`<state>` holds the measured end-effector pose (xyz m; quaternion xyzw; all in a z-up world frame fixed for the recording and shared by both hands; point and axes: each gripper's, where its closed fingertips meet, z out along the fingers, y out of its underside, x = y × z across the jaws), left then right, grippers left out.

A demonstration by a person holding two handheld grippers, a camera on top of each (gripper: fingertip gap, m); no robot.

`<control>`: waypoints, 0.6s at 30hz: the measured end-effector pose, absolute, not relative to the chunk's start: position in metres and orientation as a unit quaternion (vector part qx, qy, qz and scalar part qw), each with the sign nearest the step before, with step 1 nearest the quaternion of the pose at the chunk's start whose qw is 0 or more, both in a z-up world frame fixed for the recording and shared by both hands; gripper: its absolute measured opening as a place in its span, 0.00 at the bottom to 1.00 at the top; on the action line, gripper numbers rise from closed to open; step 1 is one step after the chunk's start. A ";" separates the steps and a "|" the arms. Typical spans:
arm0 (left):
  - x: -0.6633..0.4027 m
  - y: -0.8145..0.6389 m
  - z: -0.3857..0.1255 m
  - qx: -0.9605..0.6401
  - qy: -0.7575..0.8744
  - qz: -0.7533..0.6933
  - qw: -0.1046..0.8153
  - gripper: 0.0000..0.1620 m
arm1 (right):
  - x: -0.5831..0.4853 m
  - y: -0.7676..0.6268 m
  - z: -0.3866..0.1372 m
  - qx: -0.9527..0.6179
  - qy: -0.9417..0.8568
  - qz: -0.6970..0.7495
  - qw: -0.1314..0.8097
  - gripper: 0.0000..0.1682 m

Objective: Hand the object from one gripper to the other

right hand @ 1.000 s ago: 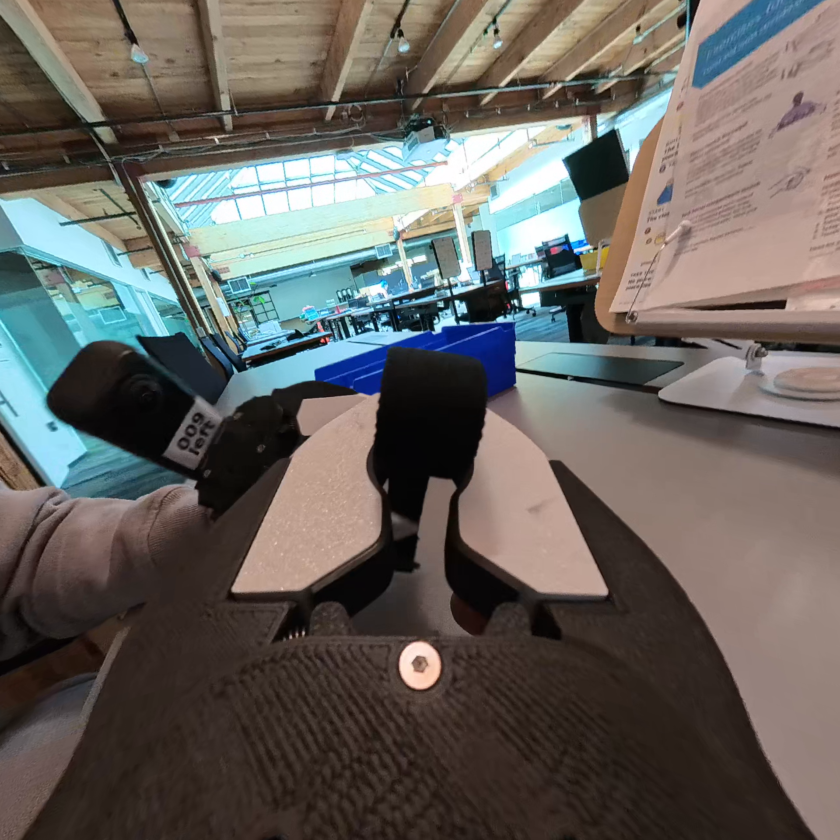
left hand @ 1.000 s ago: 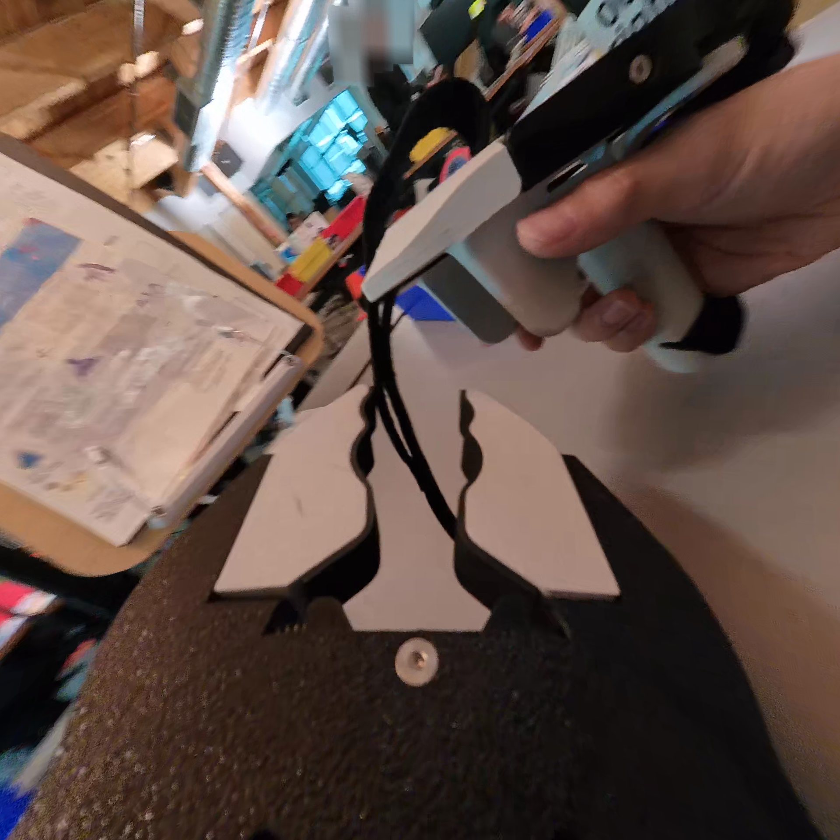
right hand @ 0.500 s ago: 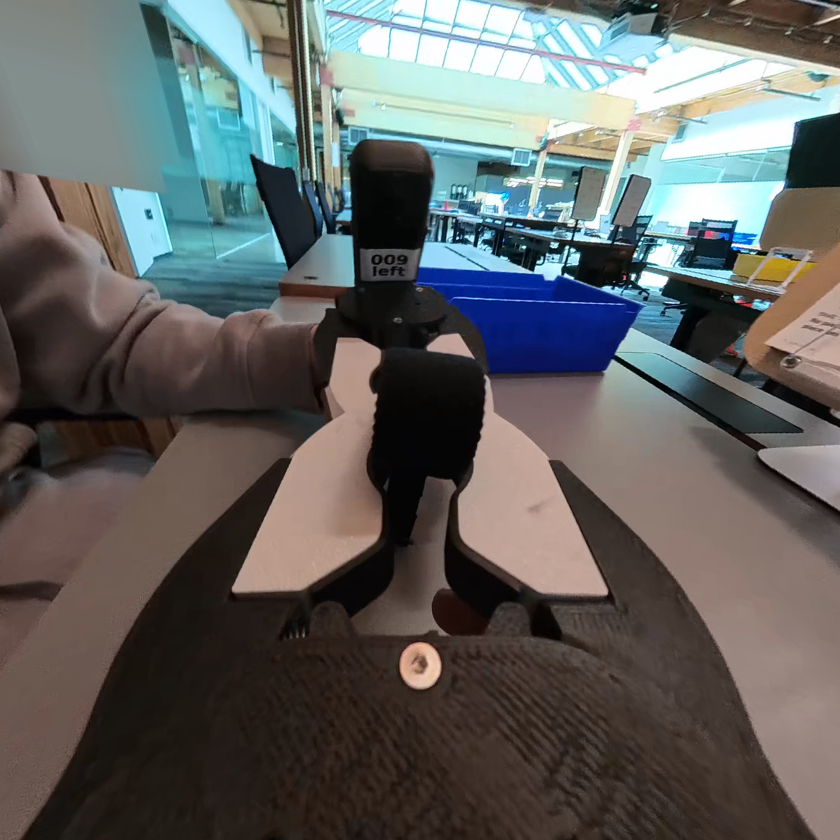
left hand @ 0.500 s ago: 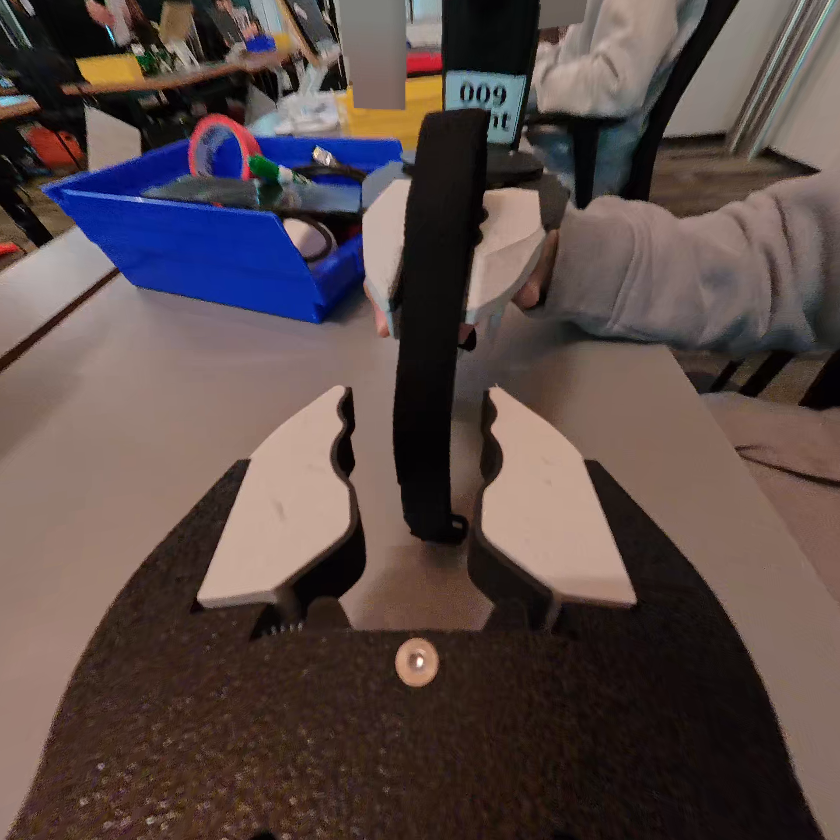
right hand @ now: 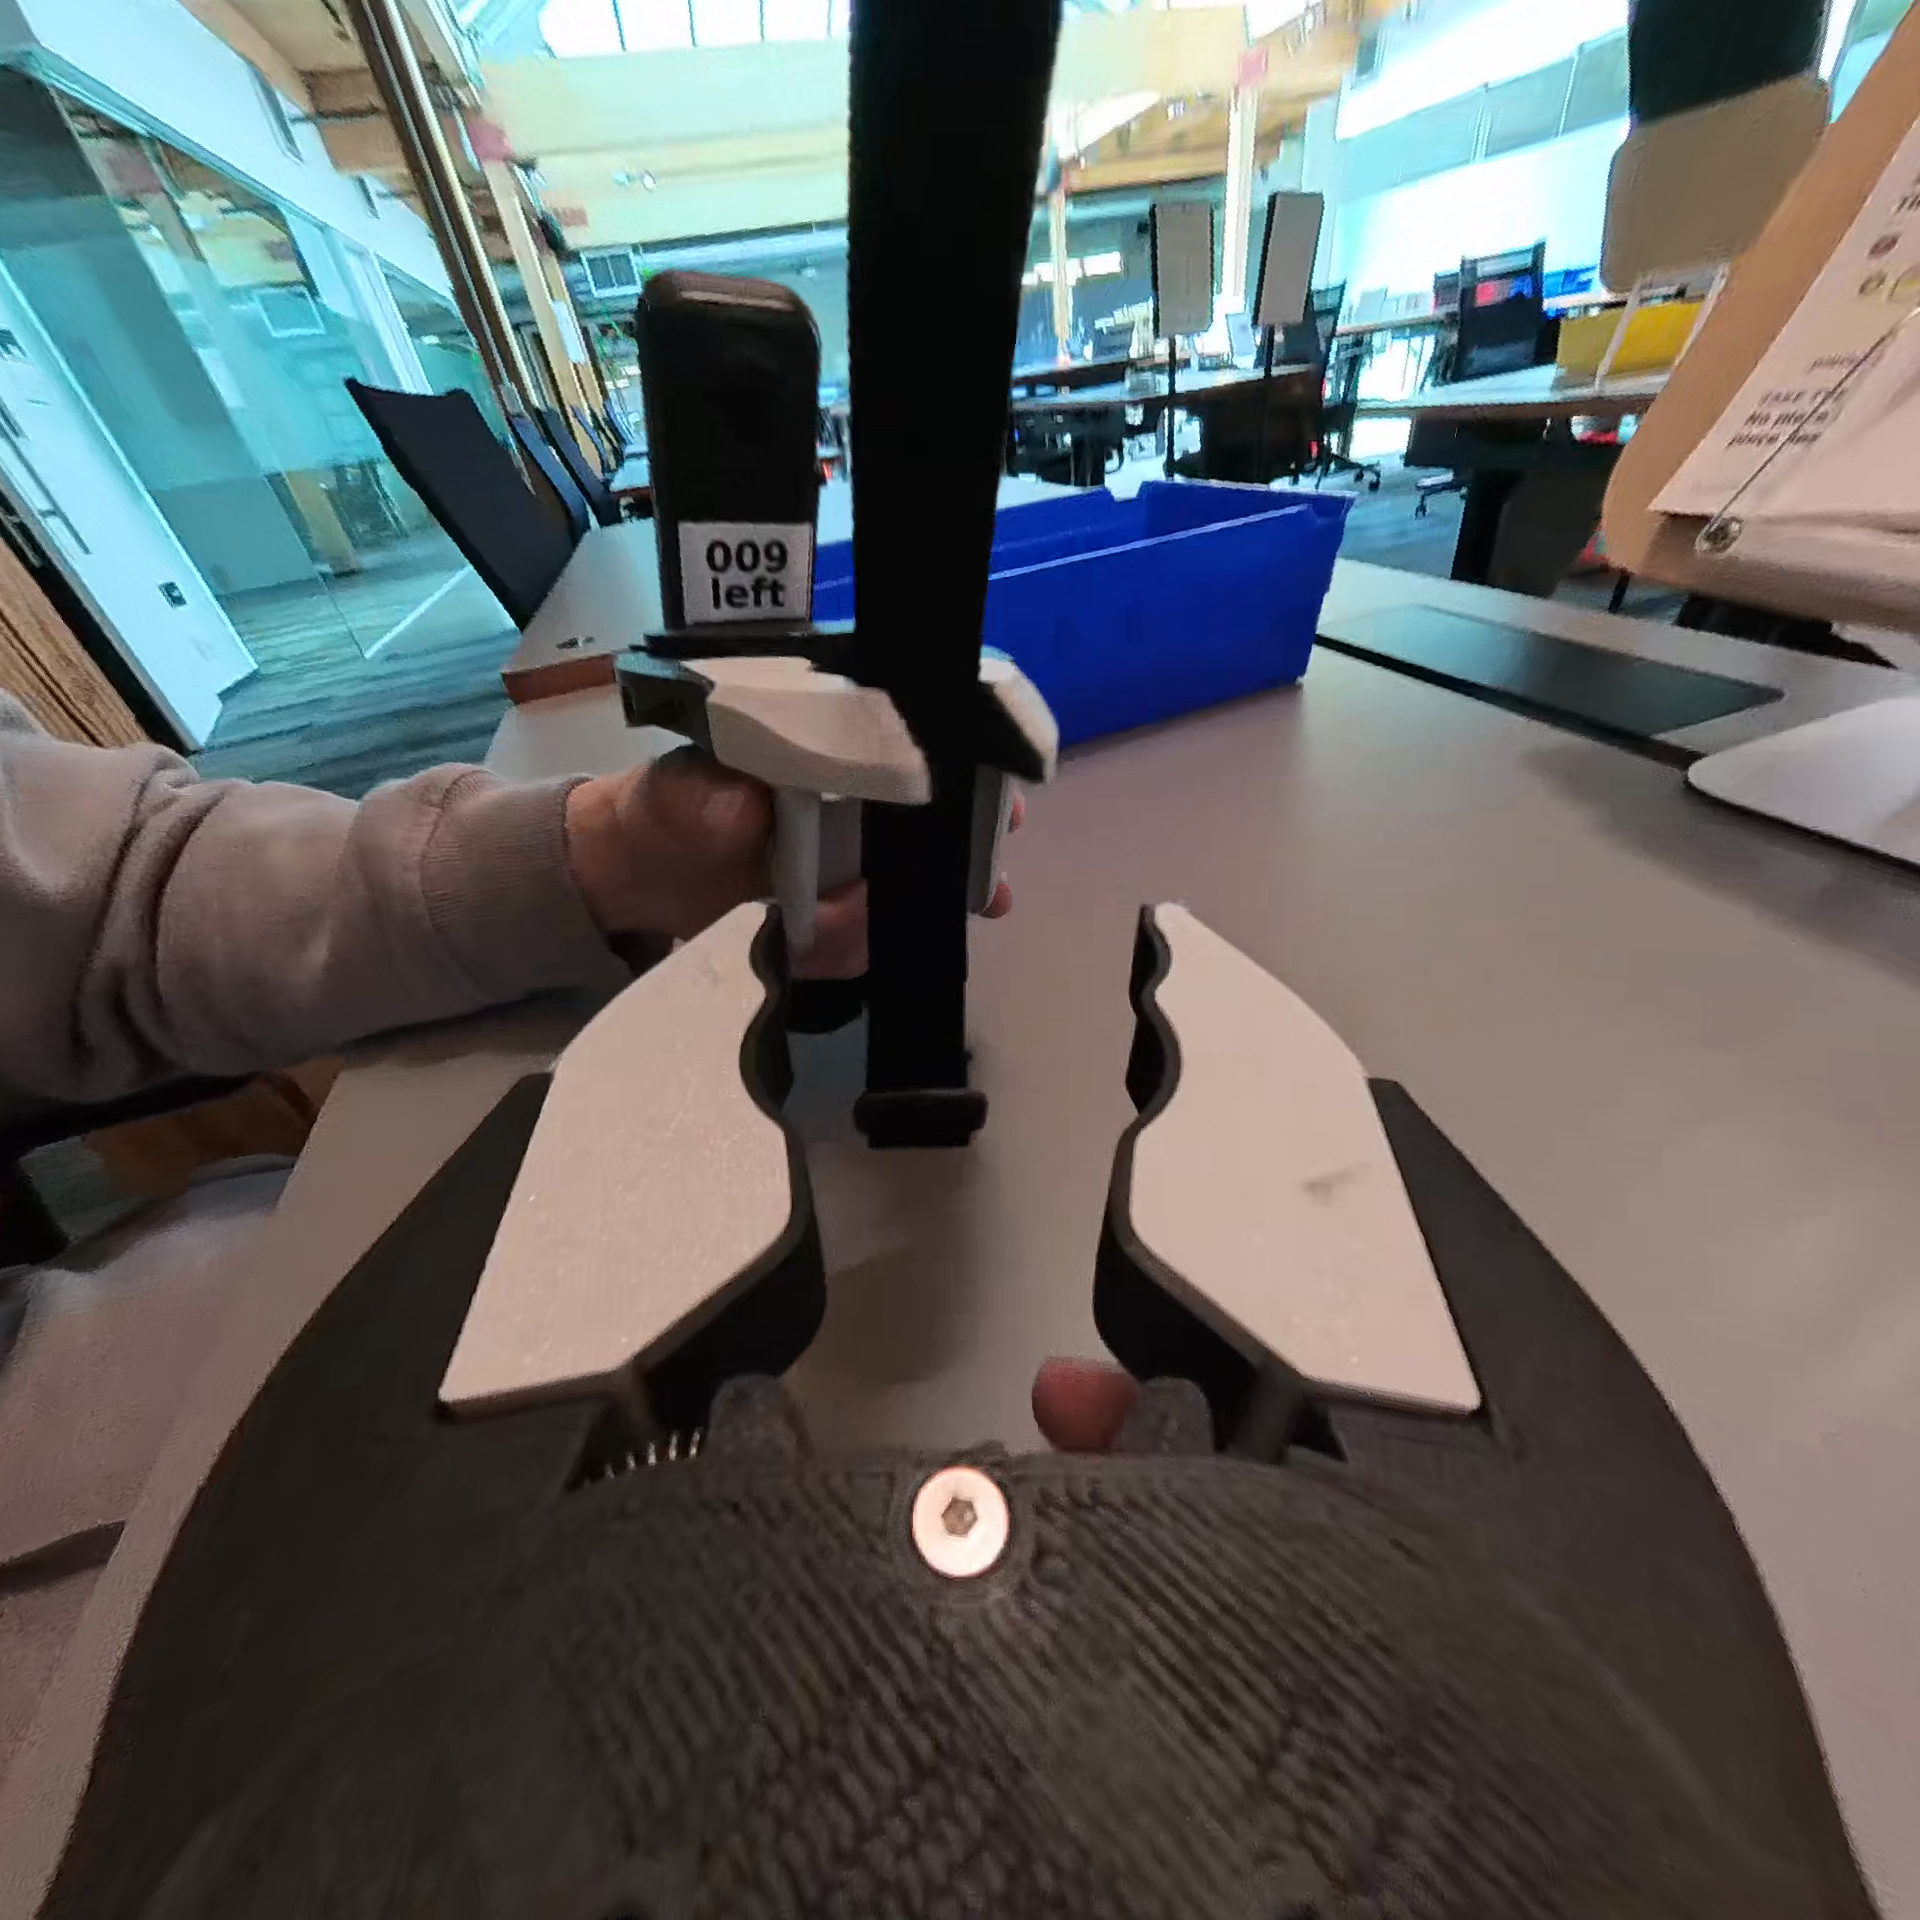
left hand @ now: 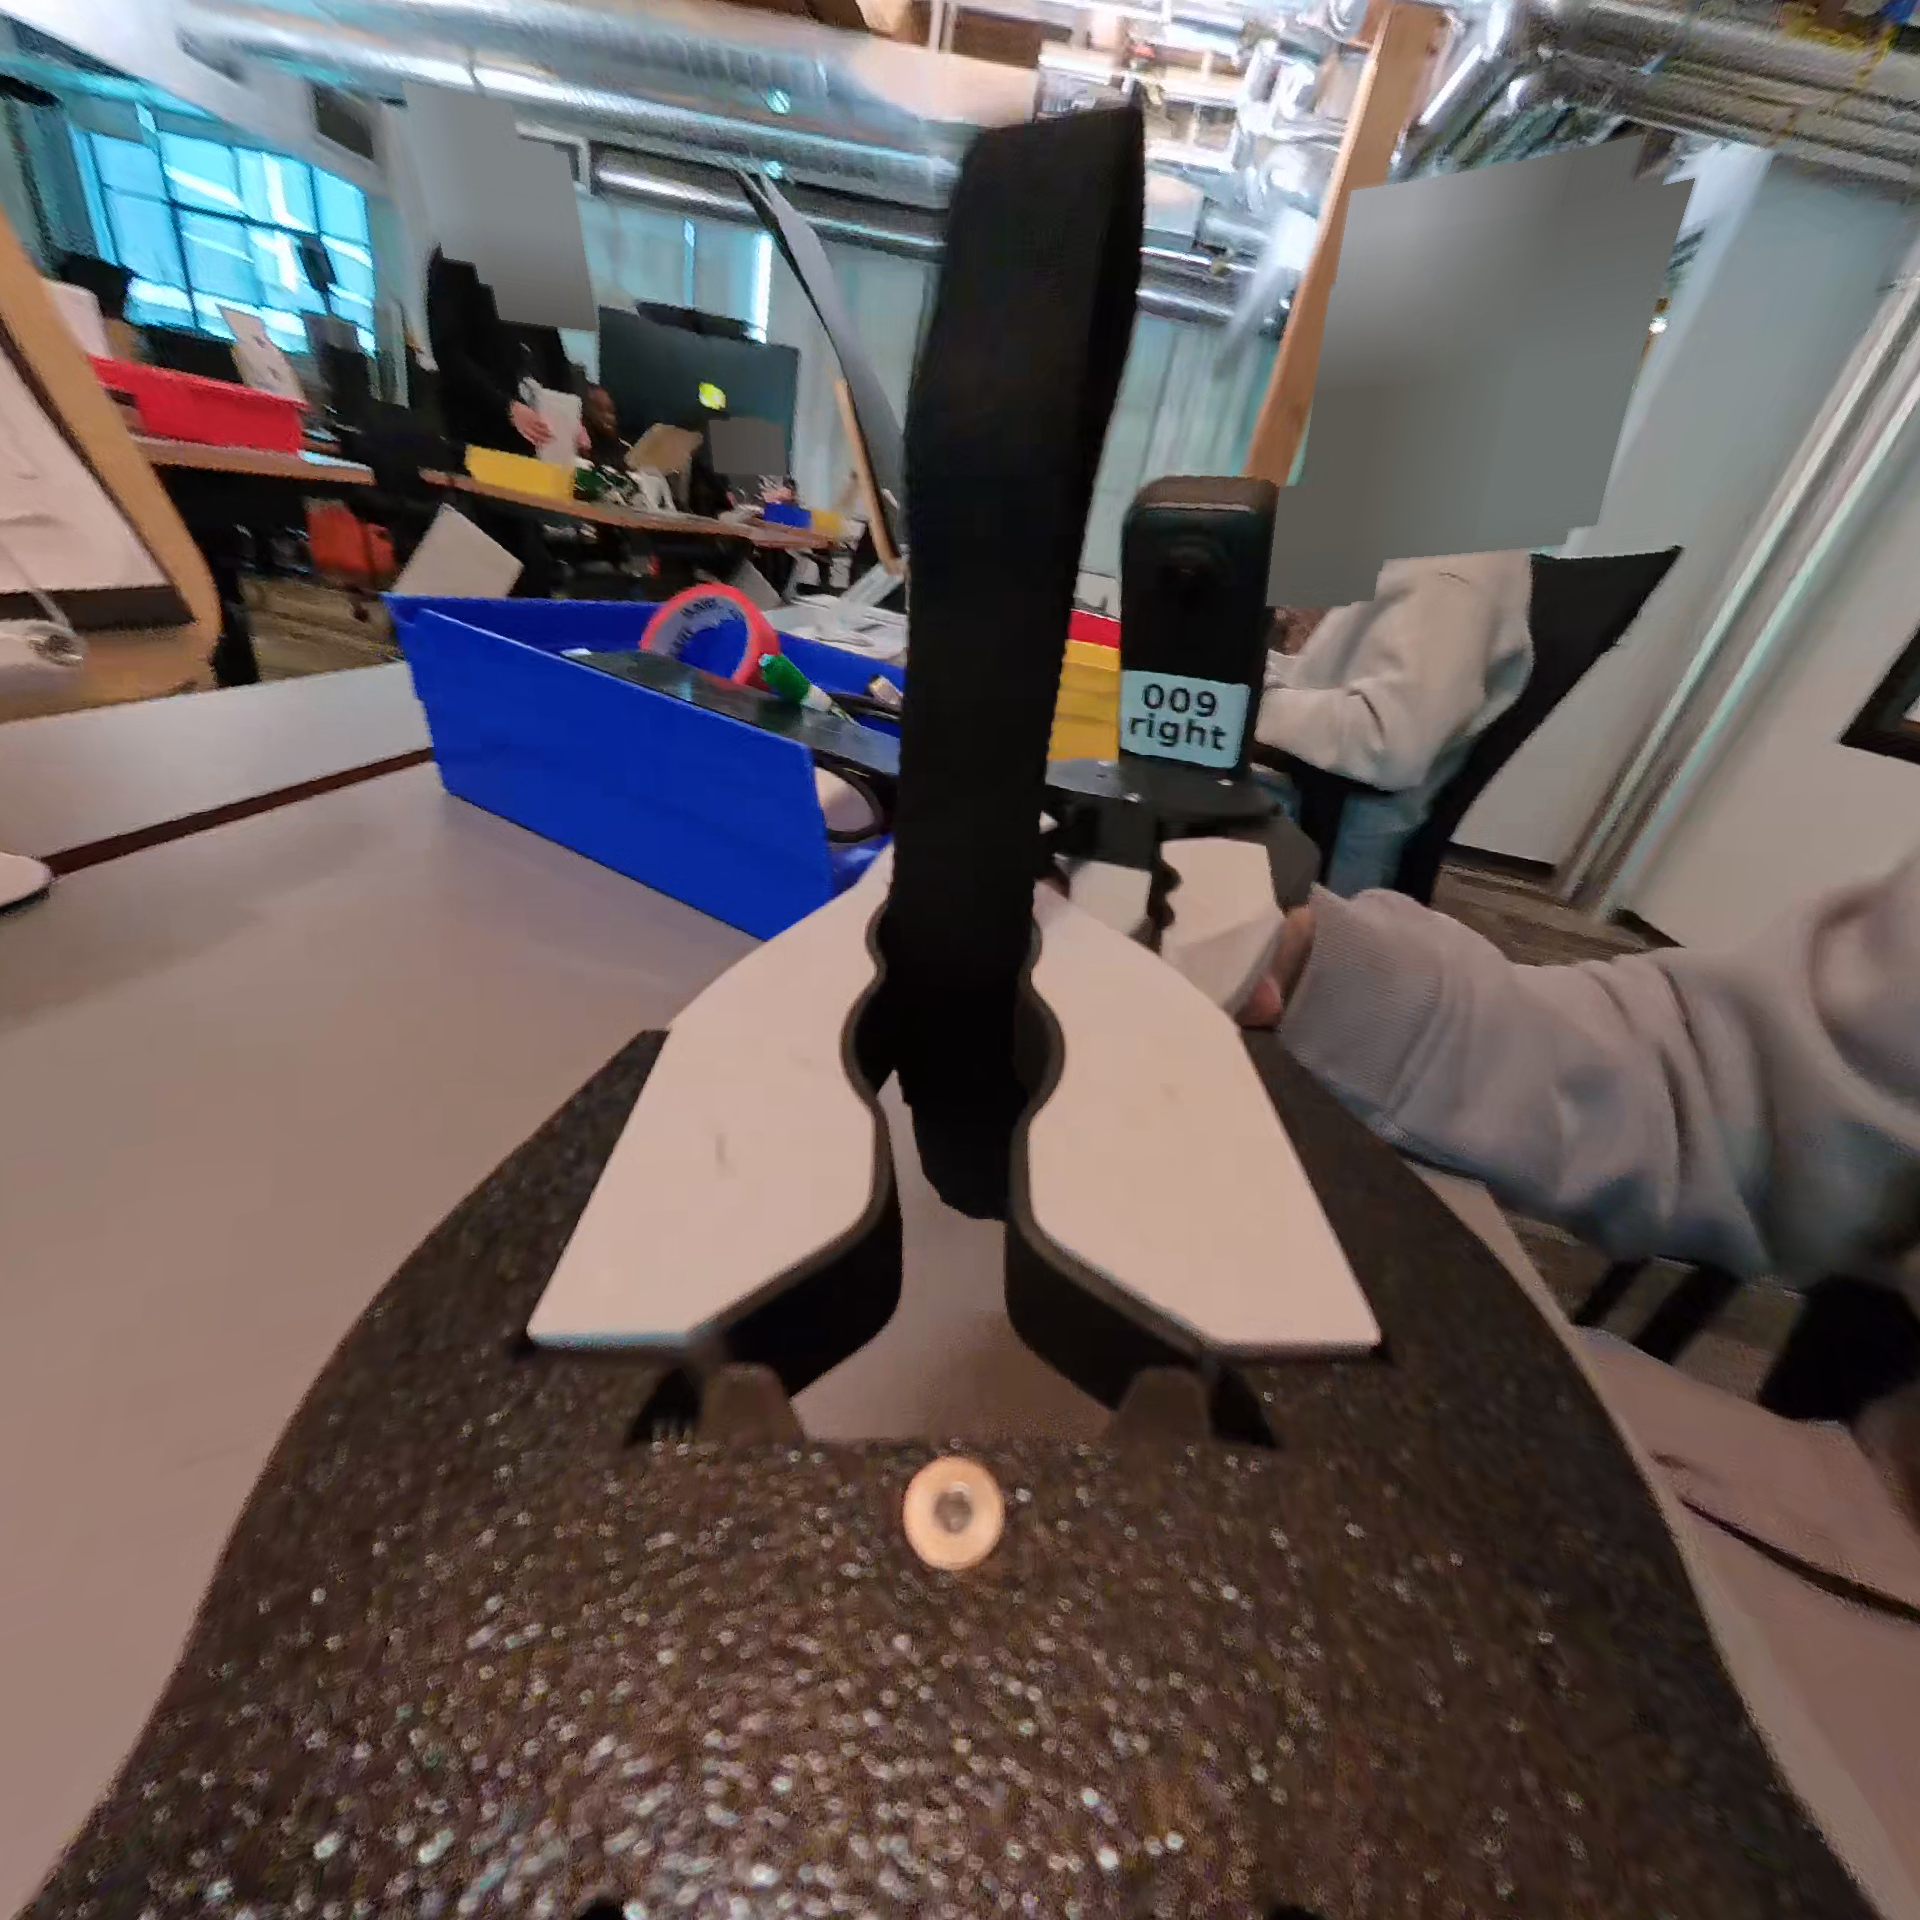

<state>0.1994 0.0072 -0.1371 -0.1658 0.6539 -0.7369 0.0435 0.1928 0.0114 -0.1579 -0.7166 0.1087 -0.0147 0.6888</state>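
Table (right hand: 1455, 935) spreads grey under both claws, blue bin (right hand: 1143, 582) at its far side. Black strap (left hand: 997, 727) stands upright, long axis vertical, pinched low down by the left gripper (left hand: 961, 1023), jaws narrow on it. Right gripper (right hand: 956, 1029) gapes wide and empty, the strap's bottom end hanging just beyond and between its tips, untouched; handover looks done.

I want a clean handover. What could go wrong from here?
1. The left gripper pinches the black strap near its lower end, so the tall free length may flop sideways.
2. The right gripper is open, but the strap end hangs near its tips and might snag.
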 end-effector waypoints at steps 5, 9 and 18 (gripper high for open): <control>0.197 0.003 -0.136 -0.155 0.650 -0.741 0.066 0.10 | 0.188 0.021 -0.176 -0.758 0.079 -0.064 0.644 0.30; 0.193 -0.001 -0.134 -0.146 0.647 -0.746 0.066 0.10 | 0.183 0.026 -0.184 -0.774 0.046 -0.091 0.624 0.22; 0.188 0.002 -0.126 -0.110 0.646 -0.749 0.101 0.31 | 0.213 0.010 -0.168 -0.755 0.024 -0.280 0.593 0.08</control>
